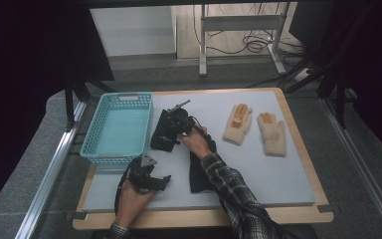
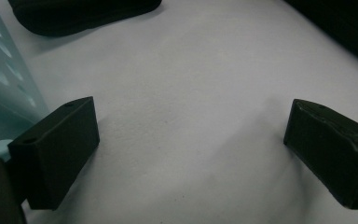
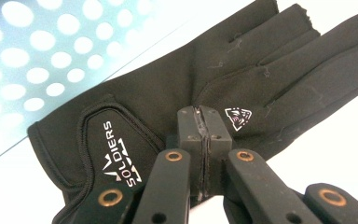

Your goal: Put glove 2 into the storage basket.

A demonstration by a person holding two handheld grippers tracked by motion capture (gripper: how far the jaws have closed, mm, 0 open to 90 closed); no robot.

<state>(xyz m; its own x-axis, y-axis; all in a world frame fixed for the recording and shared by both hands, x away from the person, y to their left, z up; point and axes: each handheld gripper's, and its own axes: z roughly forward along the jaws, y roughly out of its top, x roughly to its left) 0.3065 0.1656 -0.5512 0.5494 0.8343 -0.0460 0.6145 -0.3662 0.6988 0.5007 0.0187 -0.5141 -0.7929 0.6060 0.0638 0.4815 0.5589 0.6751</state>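
Bare mat (image 1: 278,174) lies open front right; the basket (image 1: 117,127) walls off the left.

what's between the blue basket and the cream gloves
In the high view, between the blue basket and the cream gloves lie a black glove under the right gripper, and a second black glove nearer the person.
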